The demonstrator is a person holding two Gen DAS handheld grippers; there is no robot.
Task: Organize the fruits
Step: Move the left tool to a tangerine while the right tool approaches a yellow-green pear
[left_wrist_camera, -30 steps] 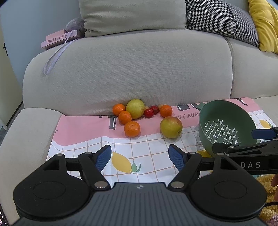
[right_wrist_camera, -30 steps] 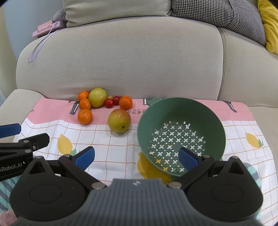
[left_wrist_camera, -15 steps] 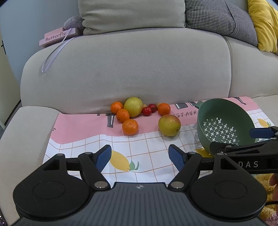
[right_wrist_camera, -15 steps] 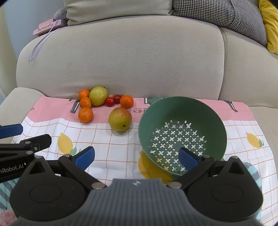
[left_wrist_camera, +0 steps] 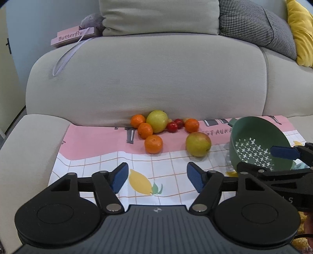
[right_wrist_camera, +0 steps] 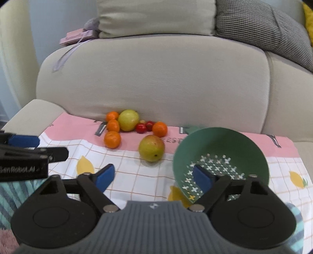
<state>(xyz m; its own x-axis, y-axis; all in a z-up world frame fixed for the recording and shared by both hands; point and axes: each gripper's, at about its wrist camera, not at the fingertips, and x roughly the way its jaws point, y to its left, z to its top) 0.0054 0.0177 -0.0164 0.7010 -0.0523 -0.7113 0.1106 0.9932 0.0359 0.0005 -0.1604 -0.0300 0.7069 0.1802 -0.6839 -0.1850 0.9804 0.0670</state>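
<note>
Fruit lies on a pink-and-white checked cloth (left_wrist_camera: 93, 144) on the sofa seat: several oranges (left_wrist_camera: 153, 144) (right_wrist_camera: 112, 139), a yellow-green fruit (left_wrist_camera: 157, 121) (right_wrist_camera: 128, 120), small red fruits (left_wrist_camera: 172, 127) (right_wrist_camera: 141, 128) and a yellow-red apple (left_wrist_camera: 198, 144) (right_wrist_camera: 151, 148). To the right stands a green colander (left_wrist_camera: 235, 136) (right_wrist_camera: 230, 136), tilted and with nothing in it. My left gripper (left_wrist_camera: 158, 179) hovers over the cloth in front of the fruit, its jaws closing with nothing between them. My right gripper (right_wrist_camera: 153, 178) (left_wrist_camera: 284, 152) hangs before the colander, its jaws closing on nothing.
The beige sofa backrest (left_wrist_camera: 148, 78) rises right behind the fruit. A pink "Butterfly" box (left_wrist_camera: 73, 37) with a ribbon sits on top of it, beside cushions (left_wrist_camera: 158, 17). The armrest (left_wrist_camera: 25, 156) bounds the cloth on the left.
Both grippers' blue fingers have drawn closer together. The right wrist view has shifted and rolled slightly, so the fruit and colander sit further right and lower.
</note>
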